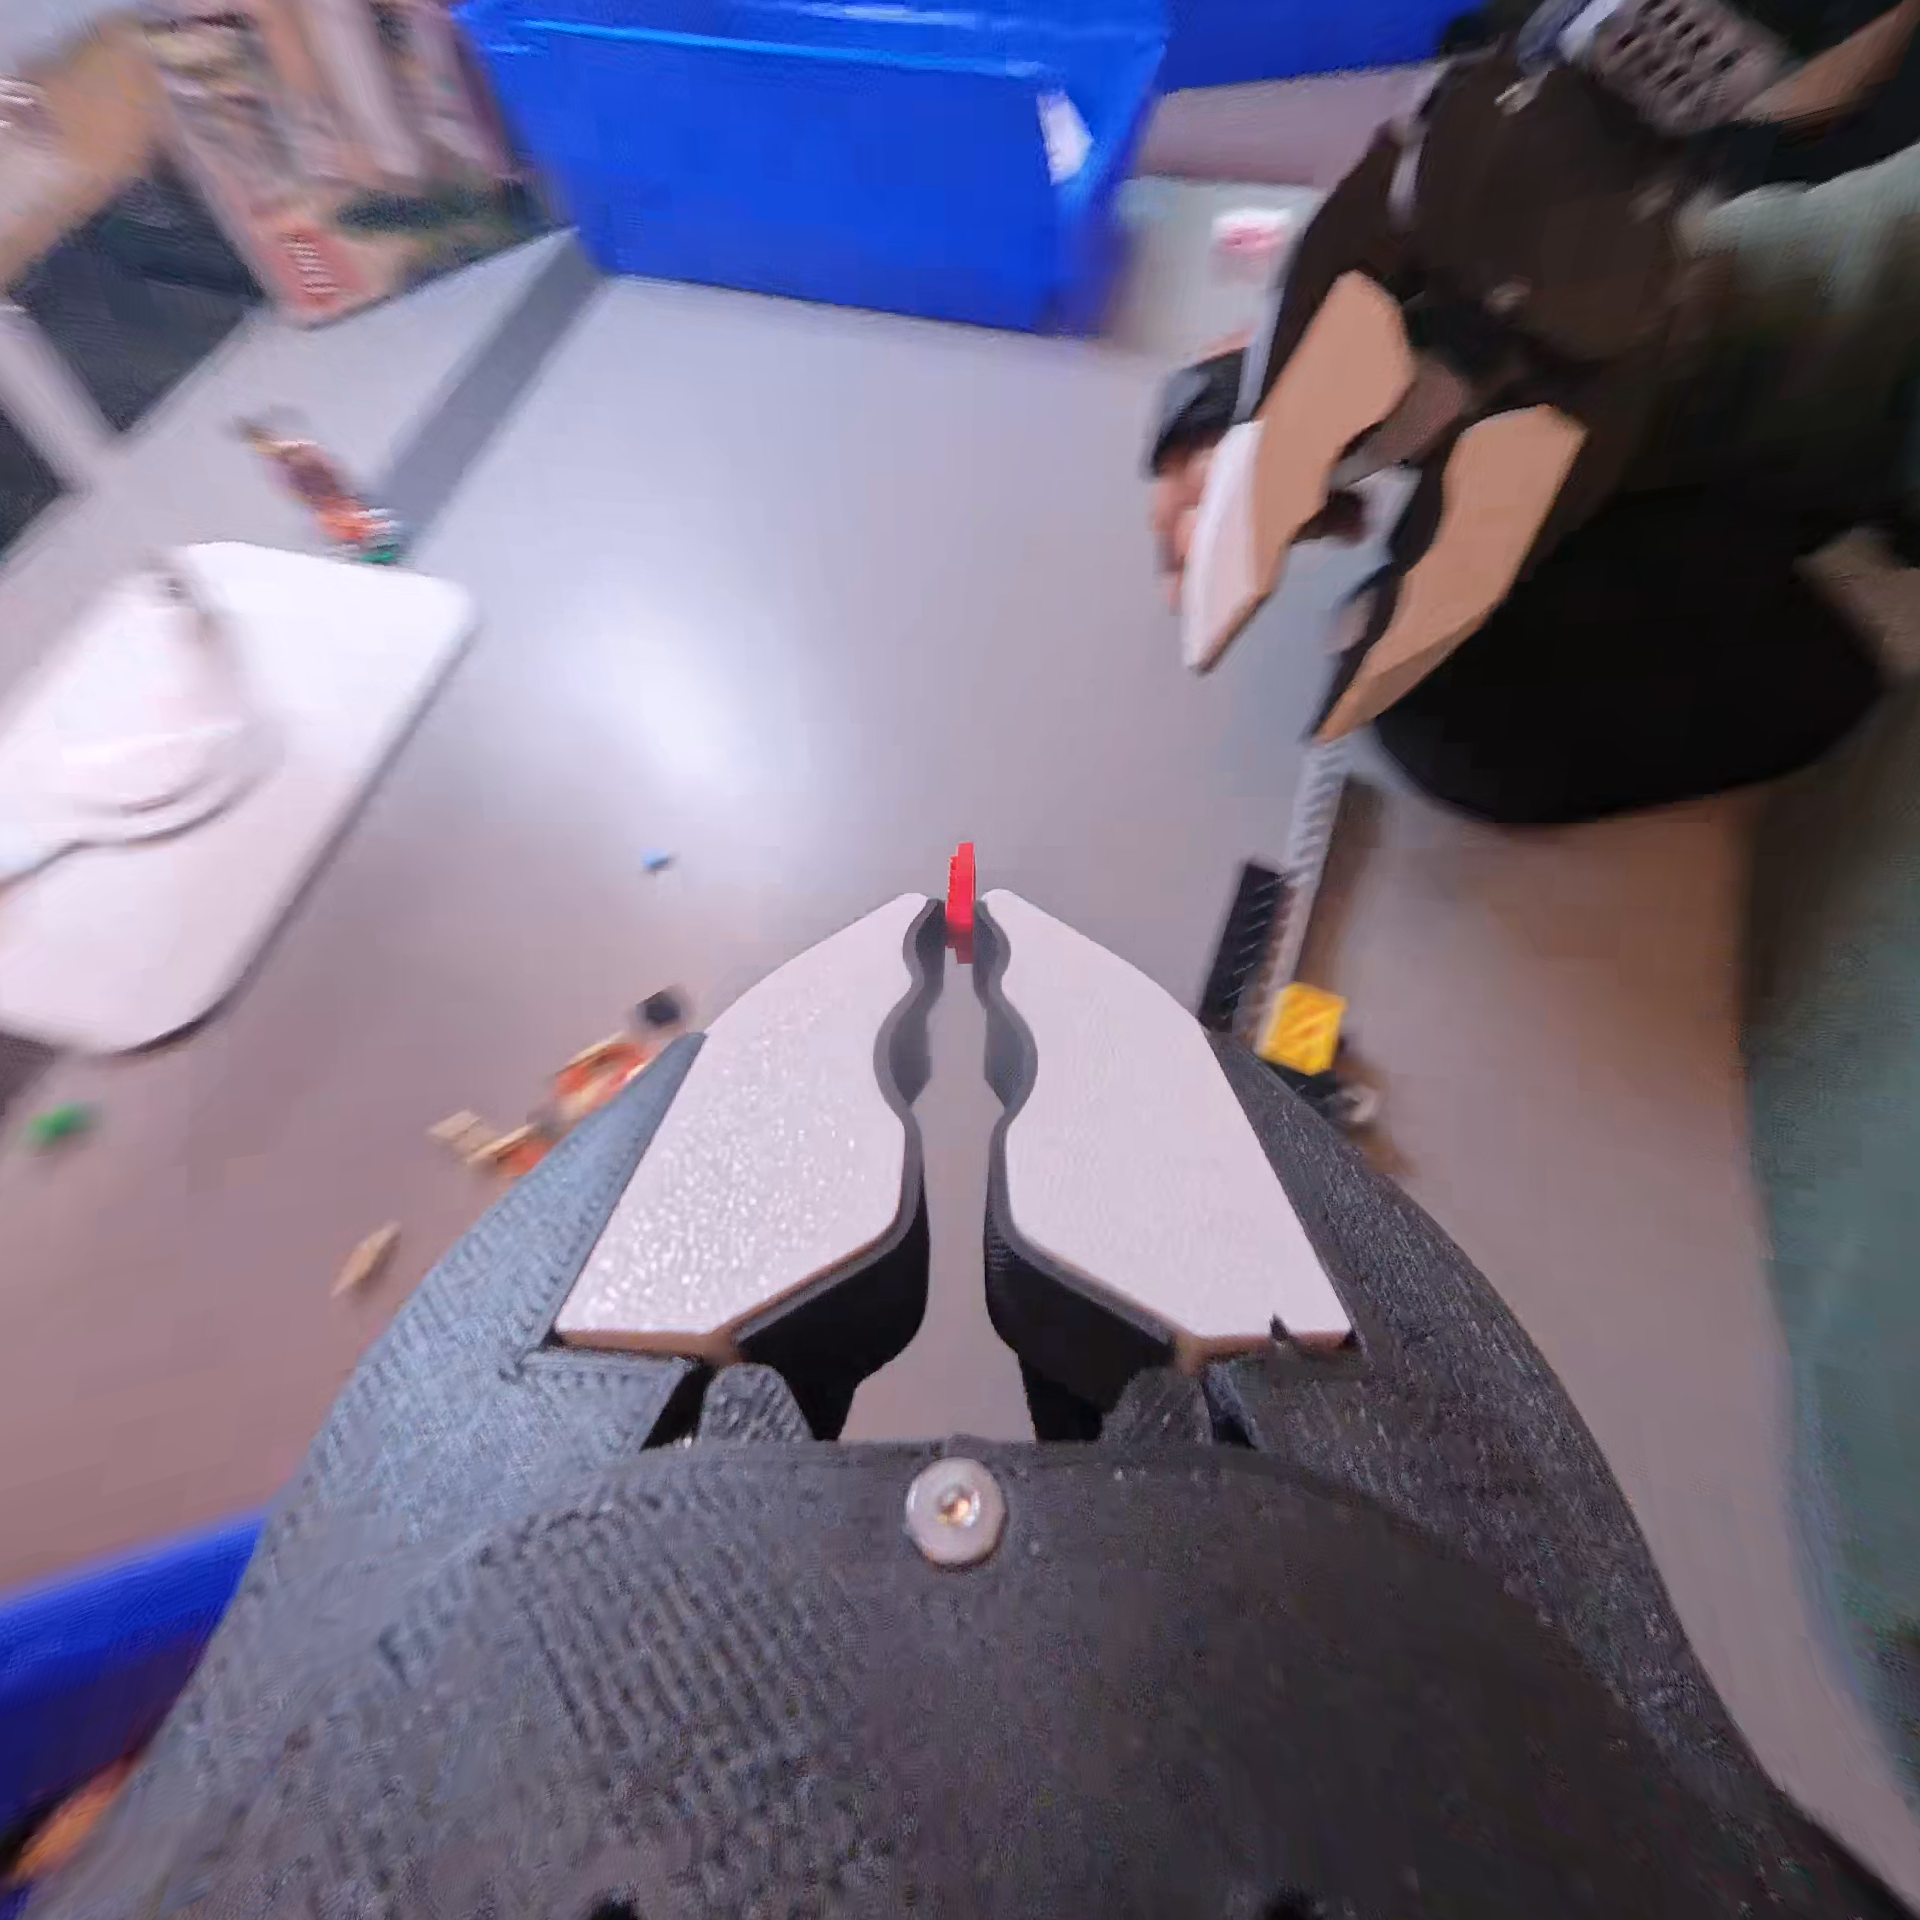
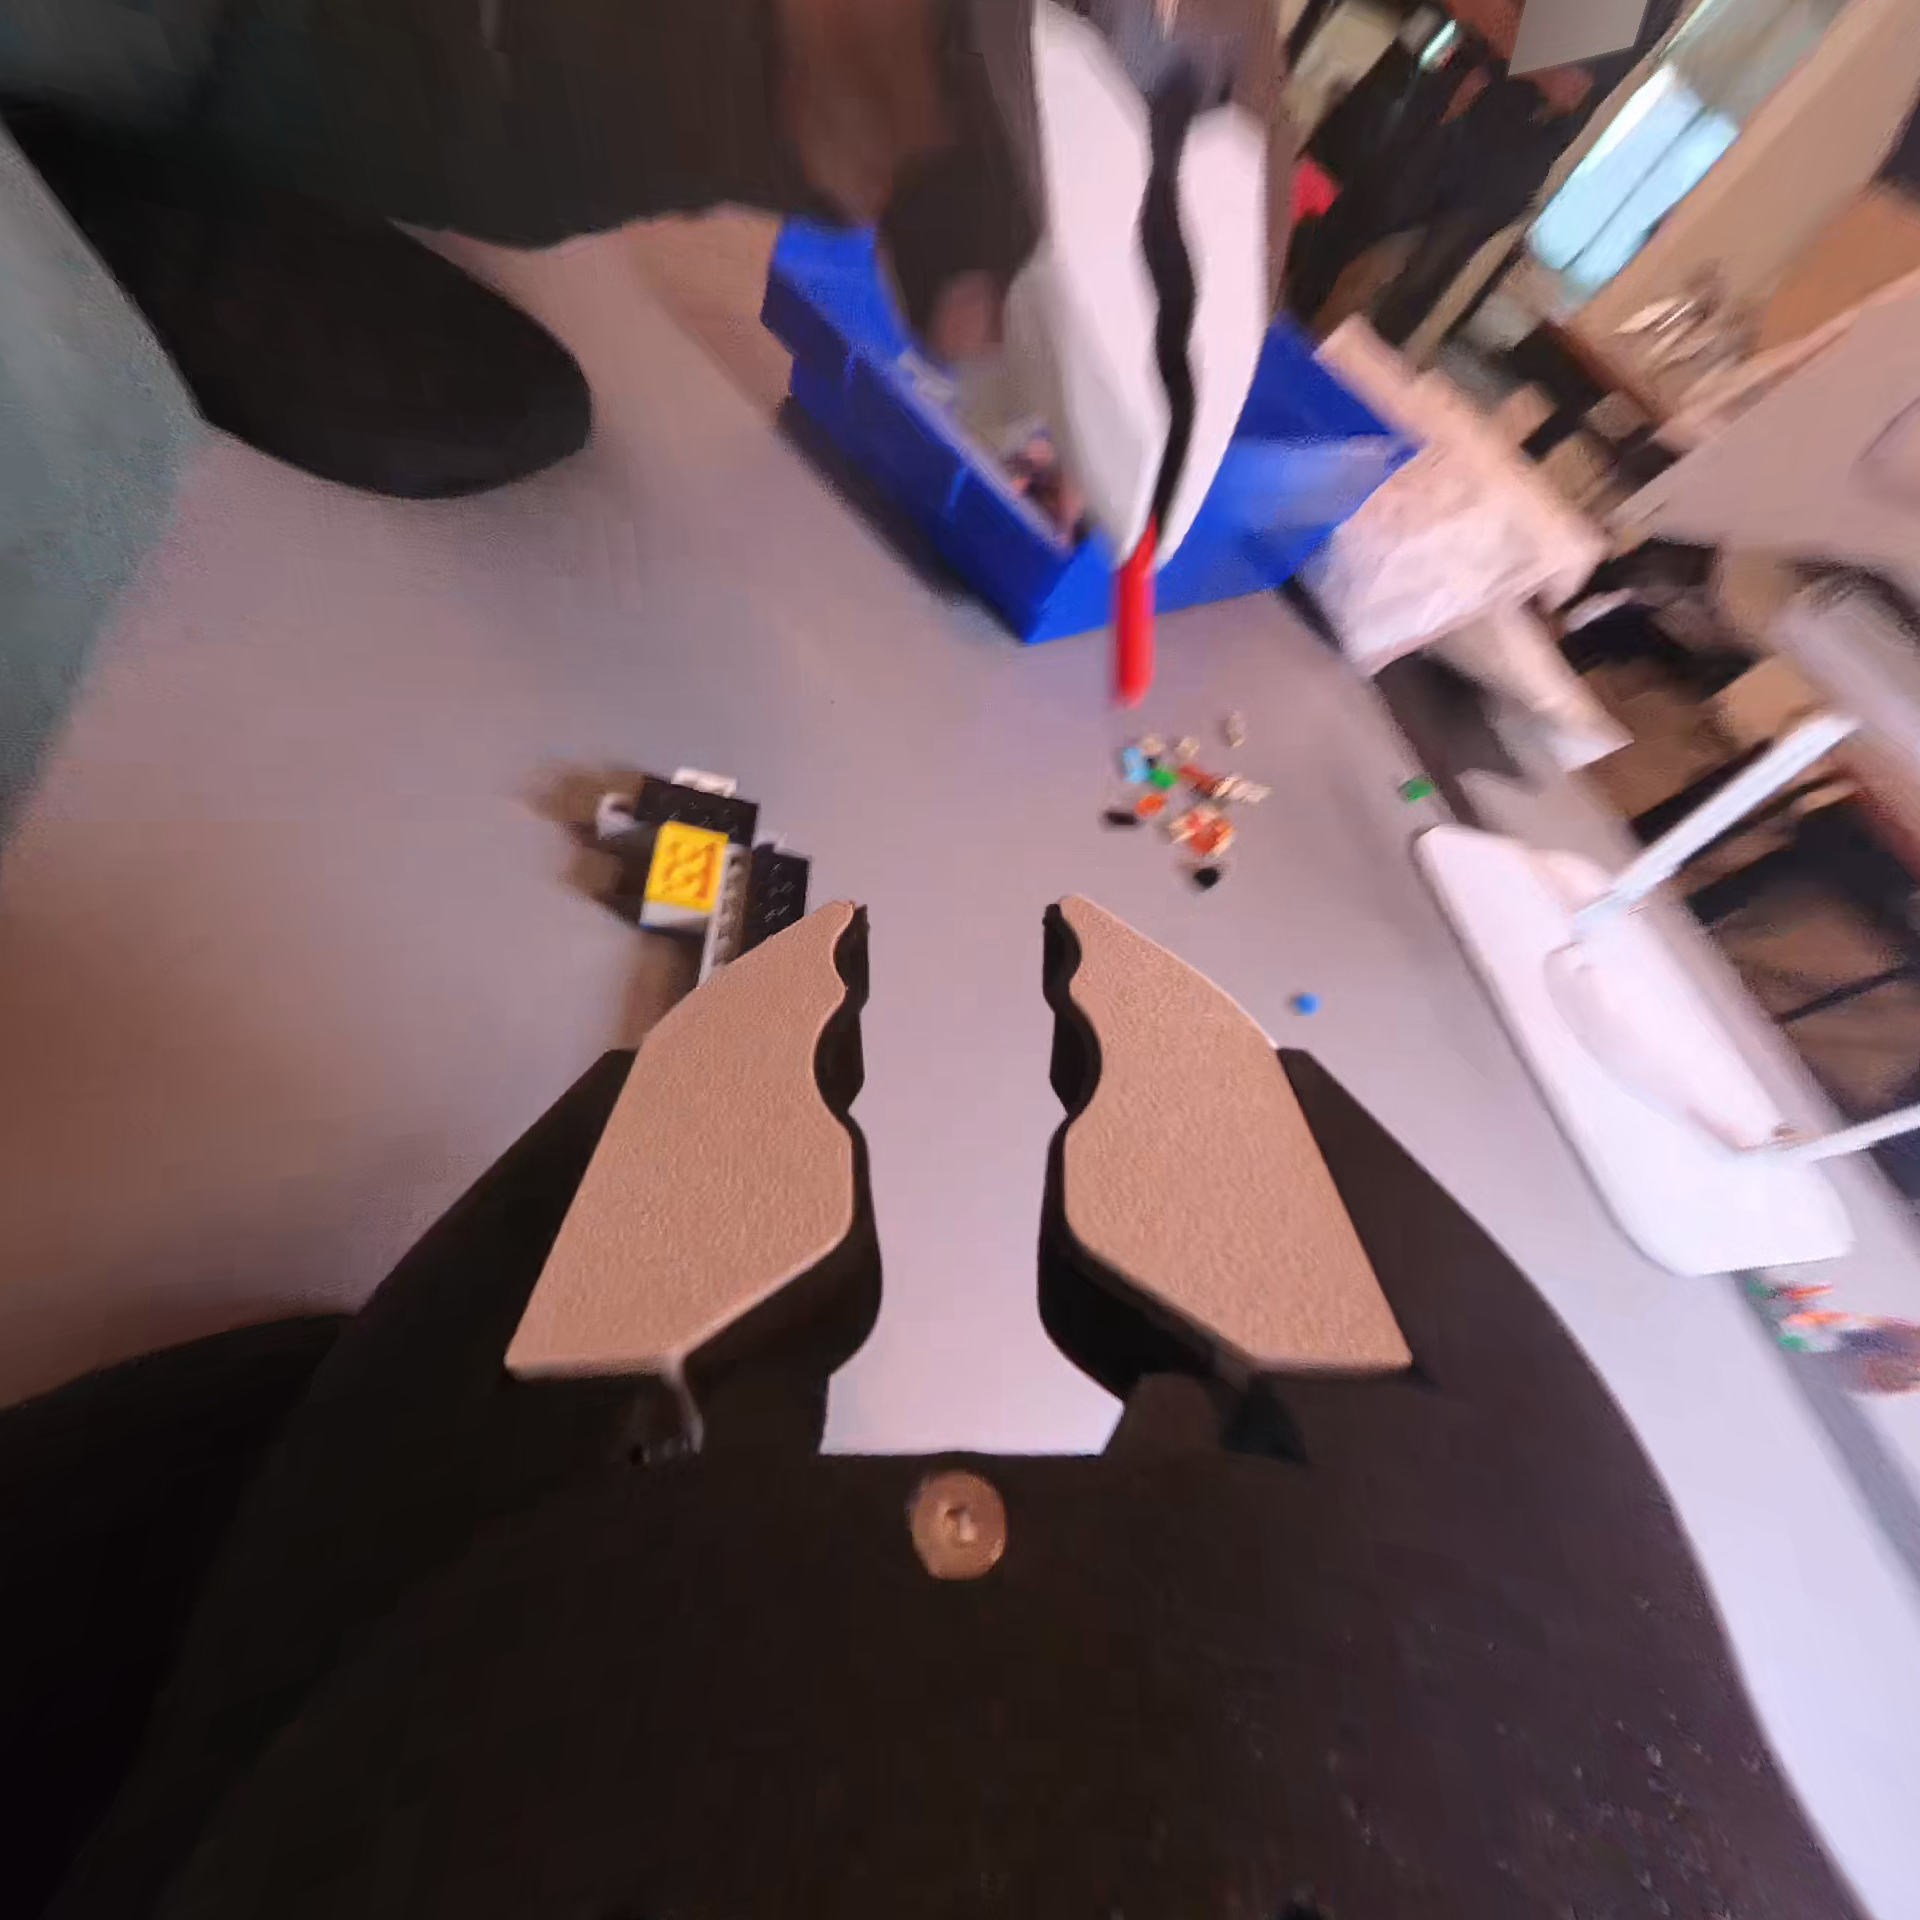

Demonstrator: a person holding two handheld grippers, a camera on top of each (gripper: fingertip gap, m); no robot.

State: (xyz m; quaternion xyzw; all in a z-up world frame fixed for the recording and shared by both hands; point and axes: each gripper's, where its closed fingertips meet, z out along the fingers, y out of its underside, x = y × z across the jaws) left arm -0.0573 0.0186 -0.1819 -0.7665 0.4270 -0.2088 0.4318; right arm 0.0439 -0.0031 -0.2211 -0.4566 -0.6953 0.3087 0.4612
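Left gripper (image 1: 961, 904): held above the bench, fingers pinching a small red piece (image 1: 961, 902) at their very tips; both pads press on it, and part of it sticks out past the tips. The right wrist view shows the same grasp from farther off, the red piece (image 2: 1135, 613) hanging below the pale fingers.
Right gripper (image 2: 954, 914): fingers spread, nothing between them; bare bench surface shows through the gap. It hovers clear of everything.
Nearest to right gripper: a small brick assembly (image 2: 707, 862) of black, grey and white parts with a yellow brick (image 2: 686, 860) on top, lying just beside the left fingertip.
Bench (image 1: 790, 582): grey, glossy.
Loose bricks (image 2: 1190, 795): a scatter of small coloured pieces, orange, green, black and tan, beyond the right fingertip and under the red piece.
Single blue stud (image 2: 1304, 1003): alone, near the right finger.
Blue bin (image 2: 1039, 499): behind the left gripper, contents too blurred to tell.
Second blue bin (image 1: 821, 156): at the far end of the bench.
White board (image 1: 208, 769): flat on the bench, off to the side.
State of assembly: red piece lifted and not joined to anything; brick assembly untouched by either gripper.
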